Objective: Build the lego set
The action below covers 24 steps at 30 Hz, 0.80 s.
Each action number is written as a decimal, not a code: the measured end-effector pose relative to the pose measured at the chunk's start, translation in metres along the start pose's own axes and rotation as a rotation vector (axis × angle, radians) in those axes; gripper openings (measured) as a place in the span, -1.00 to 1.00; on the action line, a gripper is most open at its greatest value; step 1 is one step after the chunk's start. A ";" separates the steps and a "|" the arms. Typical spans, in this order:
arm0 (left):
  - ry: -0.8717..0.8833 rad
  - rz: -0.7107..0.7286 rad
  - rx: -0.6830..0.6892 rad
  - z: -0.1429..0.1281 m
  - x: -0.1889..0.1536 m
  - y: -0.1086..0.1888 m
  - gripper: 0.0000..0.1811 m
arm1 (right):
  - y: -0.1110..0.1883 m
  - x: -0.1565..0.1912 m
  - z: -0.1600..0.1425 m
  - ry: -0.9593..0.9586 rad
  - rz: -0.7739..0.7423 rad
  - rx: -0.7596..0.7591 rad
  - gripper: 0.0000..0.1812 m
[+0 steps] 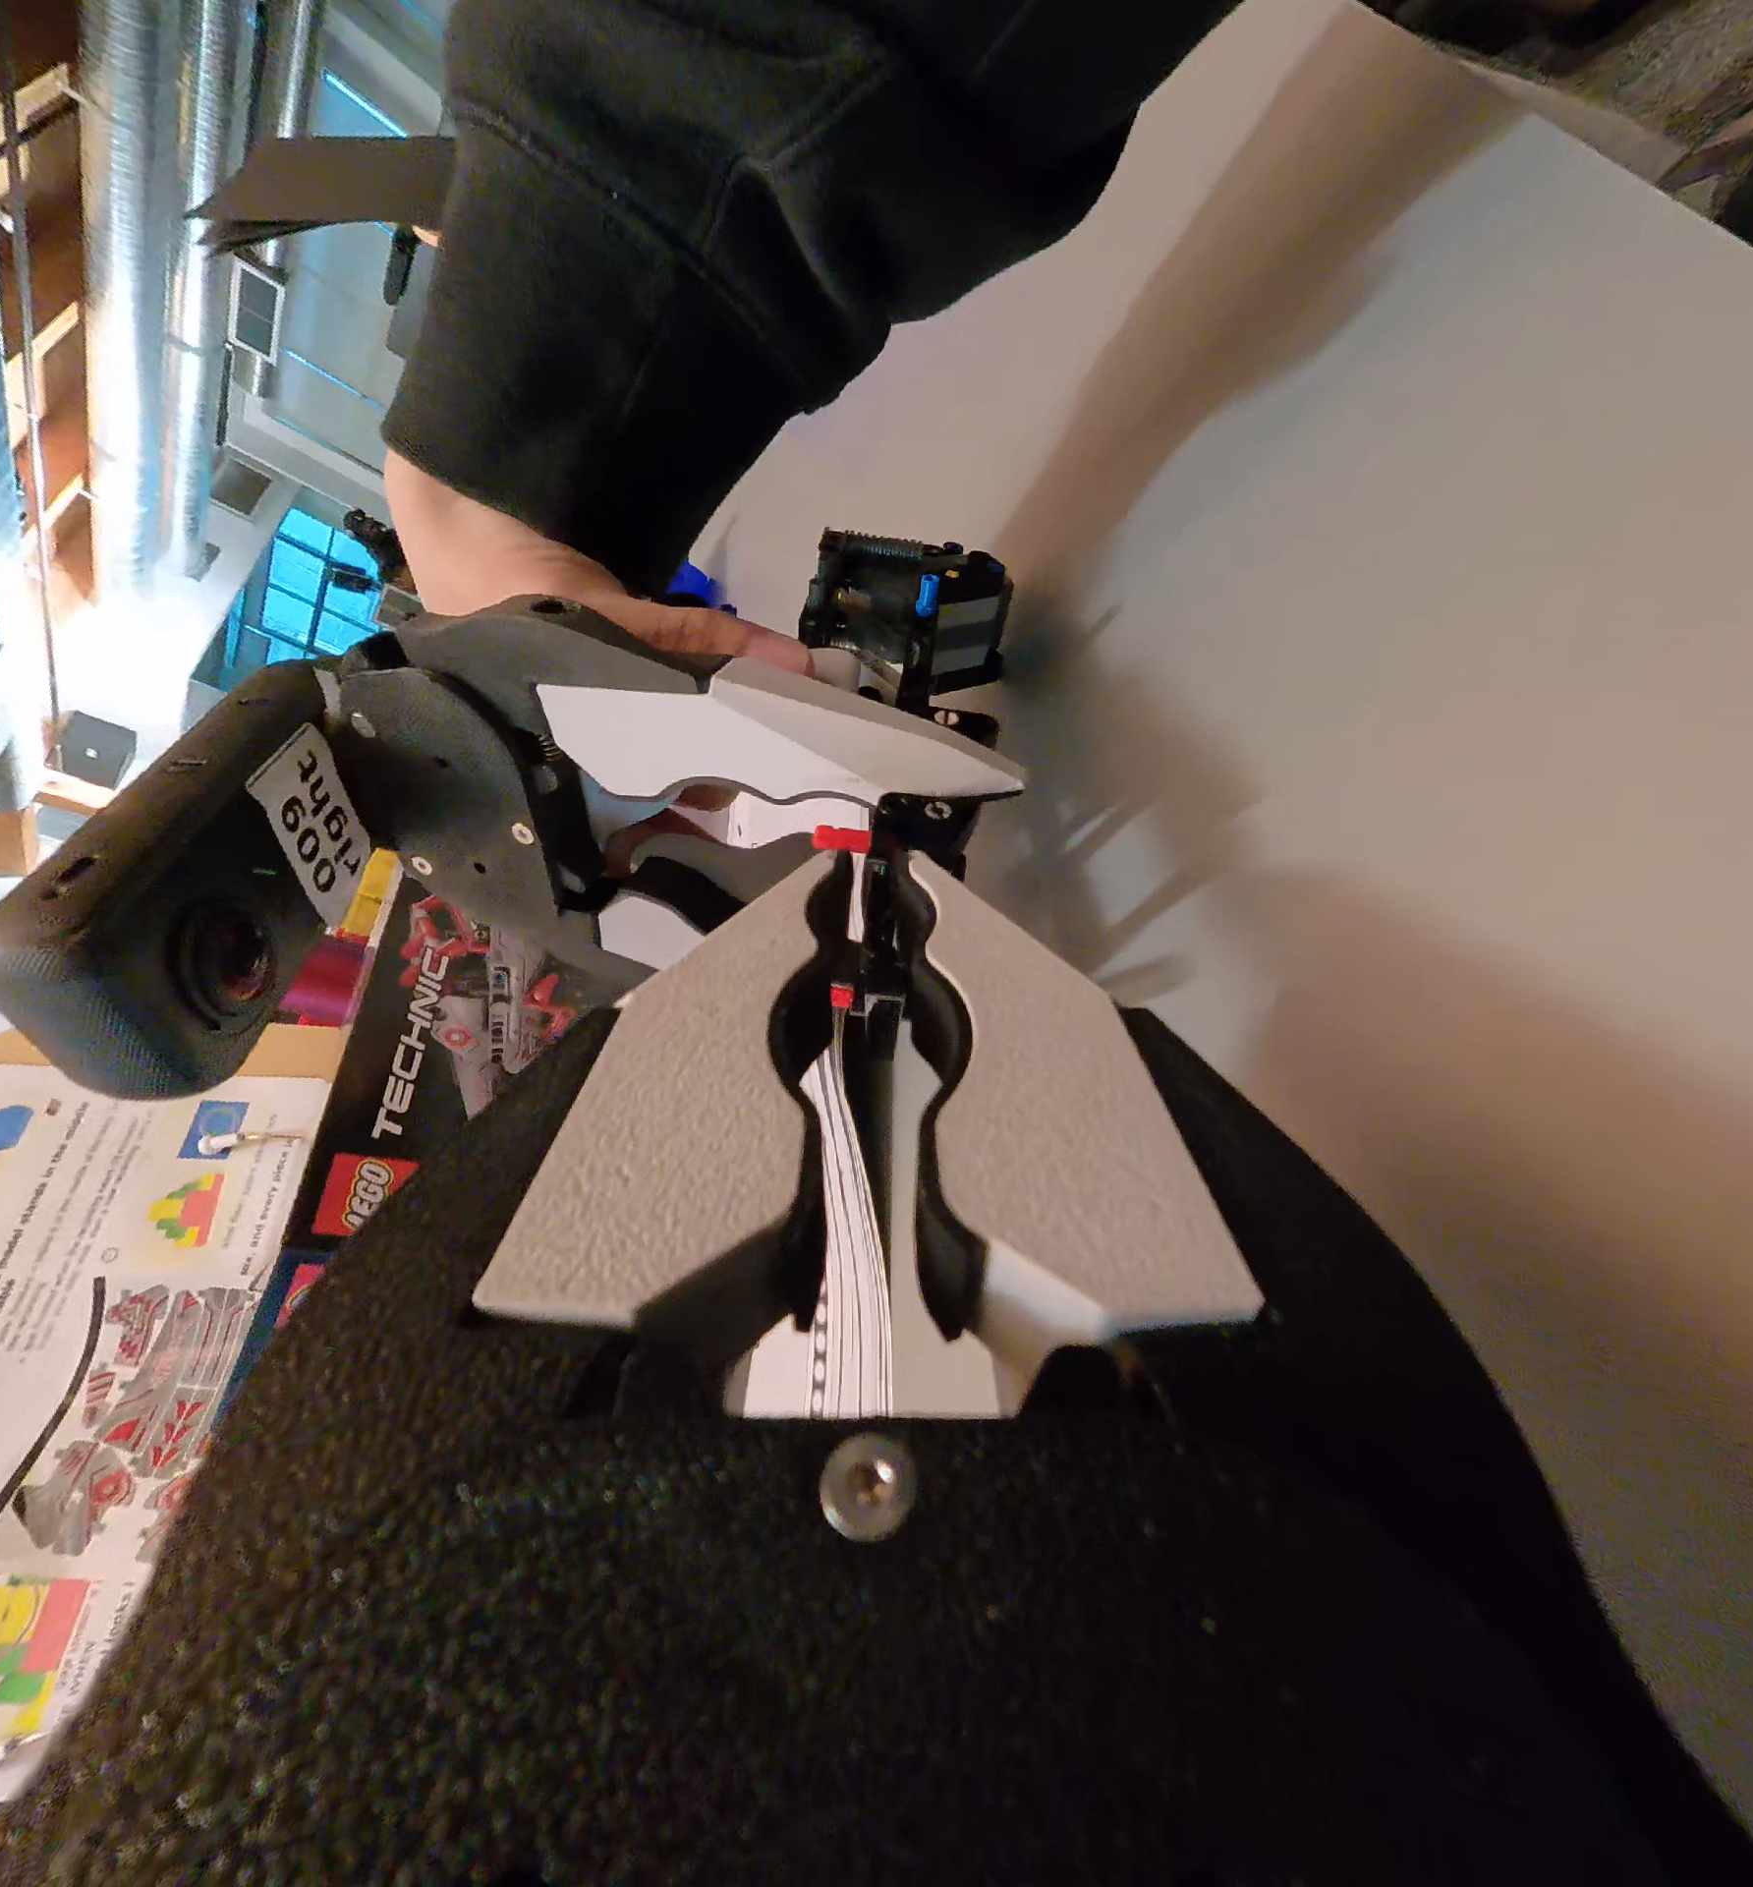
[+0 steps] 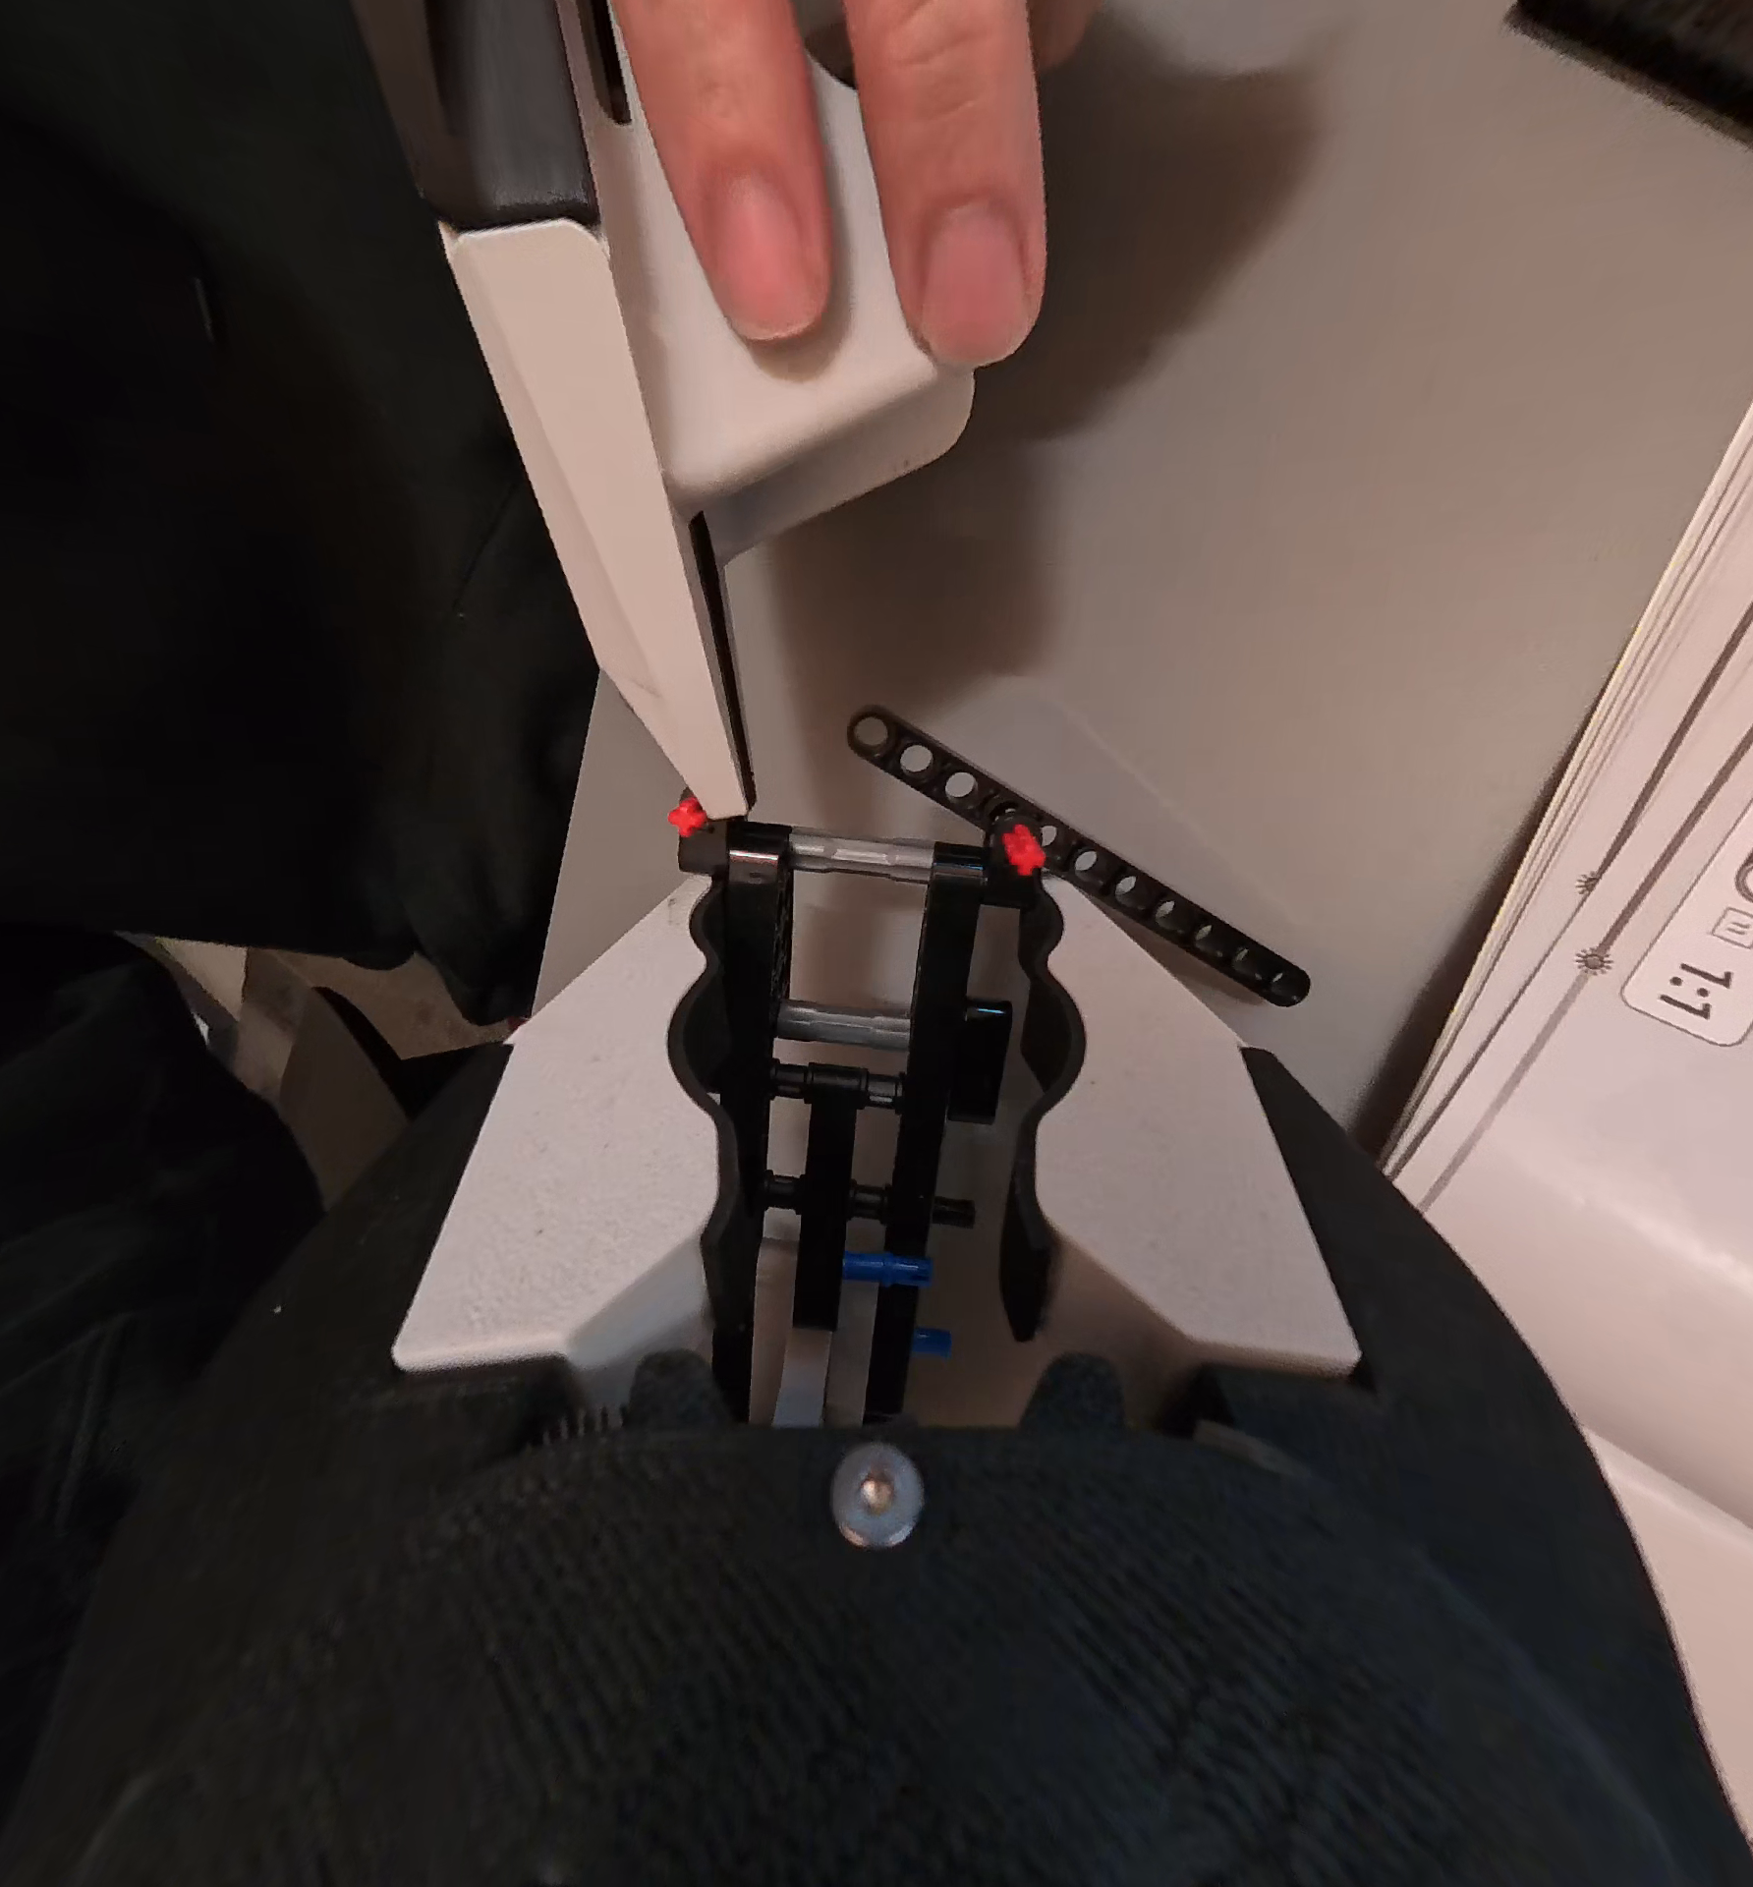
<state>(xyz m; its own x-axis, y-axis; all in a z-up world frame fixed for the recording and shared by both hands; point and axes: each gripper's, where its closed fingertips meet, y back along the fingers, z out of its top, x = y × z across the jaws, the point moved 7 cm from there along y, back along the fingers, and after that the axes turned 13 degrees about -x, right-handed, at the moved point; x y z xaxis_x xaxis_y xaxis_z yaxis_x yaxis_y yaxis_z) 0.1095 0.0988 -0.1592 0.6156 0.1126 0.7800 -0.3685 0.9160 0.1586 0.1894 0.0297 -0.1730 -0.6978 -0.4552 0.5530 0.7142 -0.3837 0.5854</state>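
Note:
My right gripper (image 2: 867, 909) is shut on a black lego frame (image 2: 944, 1021): two black beams joined by grey axles, with blue pins lower down. A red pin (image 2: 1021, 848) sticks out of its far right corner and another red pin (image 2: 687, 814) out of its far left corner. My left gripper (image 2: 727, 802) comes in from above, jaws together, its tip touching the frame's left corner beside that pin. In the left wrist view my left gripper (image 1: 872, 868) points at the frame (image 1: 883, 950), seen edge-on, and the right gripper (image 1: 893, 817) comes in from the left.
A long black beam with holes (image 2: 1077, 858) lies on the white table (image 1: 1465, 613) just beyond the frame. An open instruction booklet (image 2: 1669, 919) lies to the right. A black lego block with a blue pin (image 1: 903, 613), the set's box (image 1: 413, 1103) and a printed sheet (image 1: 86, 1276) are nearby. One gripper's finger ends stand about 4 cm off the other's.

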 end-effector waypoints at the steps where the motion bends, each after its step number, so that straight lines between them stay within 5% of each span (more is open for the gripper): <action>1: 0.003 0.003 -0.002 0.000 0.000 0.000 -0.95 | 0.000 0.000 0.000 0.000 0.003 -0.003 -0.39; 24: 0.236 0.056 -0.040 -0.002 0.008 -0.002 -1.00 | 0.006 -0.001 0.000 -0.017 -0.013 -0.036 -0.40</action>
<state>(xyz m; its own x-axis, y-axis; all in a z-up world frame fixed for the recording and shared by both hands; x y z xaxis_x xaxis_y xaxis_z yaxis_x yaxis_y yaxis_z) 0.1166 0.0988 -0.1547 0.7421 0.2463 0.6234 -0.3818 0.9197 0.0911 0.1939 0.0281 -0.1700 -0.7074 -0.4364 0.5560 0.7066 -0.4179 0.5709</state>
